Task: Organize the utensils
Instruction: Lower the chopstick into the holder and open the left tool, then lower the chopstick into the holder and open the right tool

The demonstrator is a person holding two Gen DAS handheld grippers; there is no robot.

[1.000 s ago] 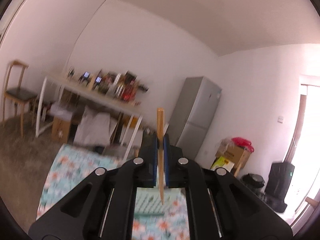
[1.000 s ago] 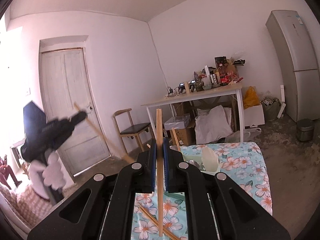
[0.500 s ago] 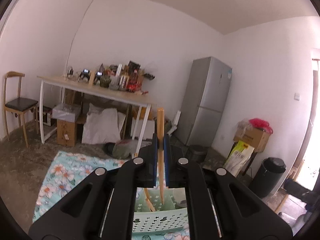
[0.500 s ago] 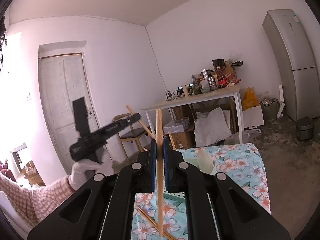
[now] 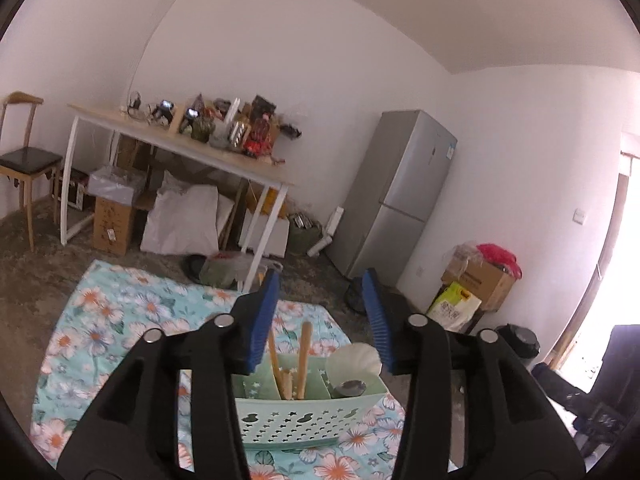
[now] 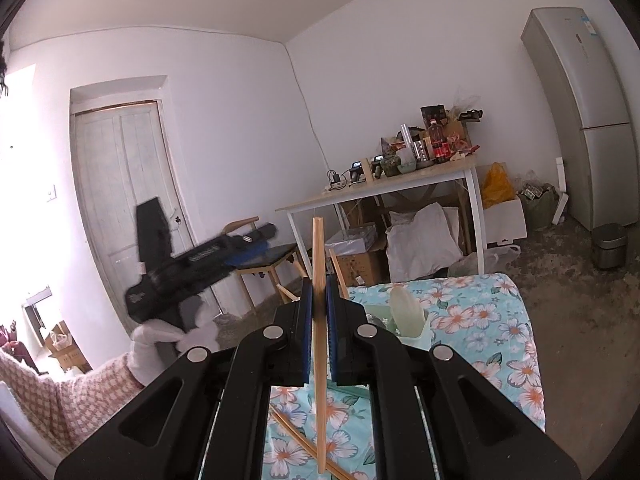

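- Left claw point(image 5: 322, 312) was opening, nothing between its pads, above the green basket point(image 5: 308, 416) holding chopsticks point(image 5: 303, 356).
- Right claw point(image 6: 319, 316) gripped one upright chopstick point(image 6: 319, 344).

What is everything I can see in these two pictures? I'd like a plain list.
utensil caddy: one, pale green, on the floral cloth
chopsticks in caddy: two, wooden, upright in a middle compartment
ladle-like spoon: one, whitish, in the caddy's right compartment
metal spoon: one, silver, beside it
loose chopstick: at least one, wooden, lying on the cloth
held chopstick: one, wooden, upright
floral cloth: one, teal
table: one, white-legged, cluttered, by the wall
fridge: one, grey
chair: one, wooden
door: one, white
left gripper: black, blue pads, opening, nothing between them
right gripper: shut on the held chopstick
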